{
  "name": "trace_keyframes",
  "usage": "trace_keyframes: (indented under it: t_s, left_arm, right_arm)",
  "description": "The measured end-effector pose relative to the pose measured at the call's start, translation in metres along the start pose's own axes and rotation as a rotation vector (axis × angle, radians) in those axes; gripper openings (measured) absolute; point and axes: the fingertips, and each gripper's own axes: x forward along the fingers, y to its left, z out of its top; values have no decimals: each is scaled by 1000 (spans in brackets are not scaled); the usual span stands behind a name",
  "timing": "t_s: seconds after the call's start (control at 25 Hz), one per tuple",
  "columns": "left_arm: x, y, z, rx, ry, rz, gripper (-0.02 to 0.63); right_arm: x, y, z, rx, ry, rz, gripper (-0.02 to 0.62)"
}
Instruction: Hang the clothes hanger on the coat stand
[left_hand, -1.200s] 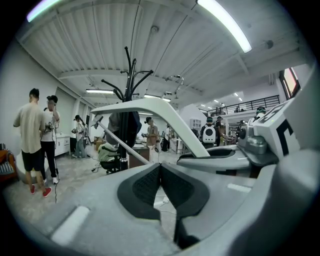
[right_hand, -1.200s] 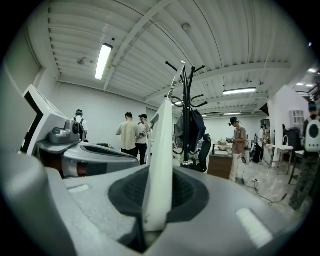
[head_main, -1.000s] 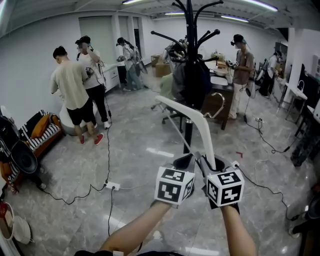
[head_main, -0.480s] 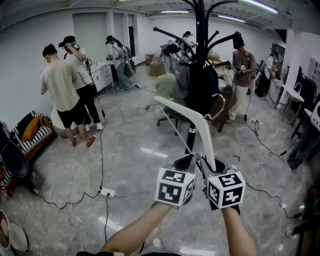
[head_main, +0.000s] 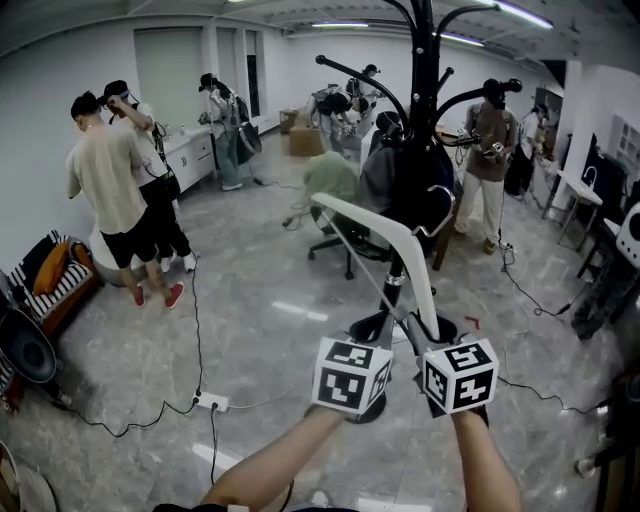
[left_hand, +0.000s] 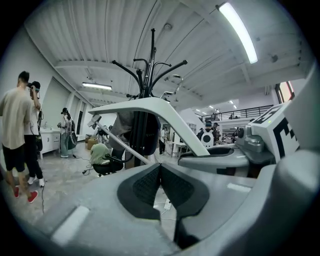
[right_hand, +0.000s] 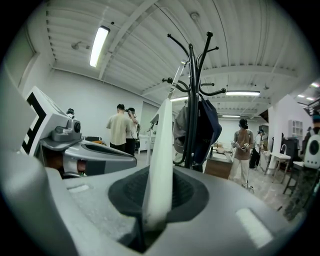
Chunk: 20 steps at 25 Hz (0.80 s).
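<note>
A black coat stand rises just ahead, with dark clothes on its hooks and its round base on the floor. My right gripper is shut on one end of a white hanger, which slants up and left in front of the stand. In the right gripper view the hanger stands between the pads, with the stand behind it. My left gripper is beside the right one, shut with nothing in it; its pads meet. The hanger crosses above them.
Two people stand at the left and others work at the back. An office chair with a green garment sits behind the stand. A power strip and cables lie on the floor. Desks line the right side.
The coat stand has come closer and now looms larger, slightly further right in the head view. Both grippers keep their places side by side, the right still holding the hanger.
</note>
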Motion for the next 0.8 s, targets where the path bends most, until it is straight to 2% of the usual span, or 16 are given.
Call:
trace_keyframes:
  t_s: [0.52, 0.8]
  left_arm:
    - [35, 28, 12, 35, -7, -56, 5]
    - [46, 40, 17, 43, -6, -24, 5]
  right_arm:
    - [41, -23, 16, -64, 14, -47, 66]
    - [59, -30, 24, -99, 15, -15, 66]
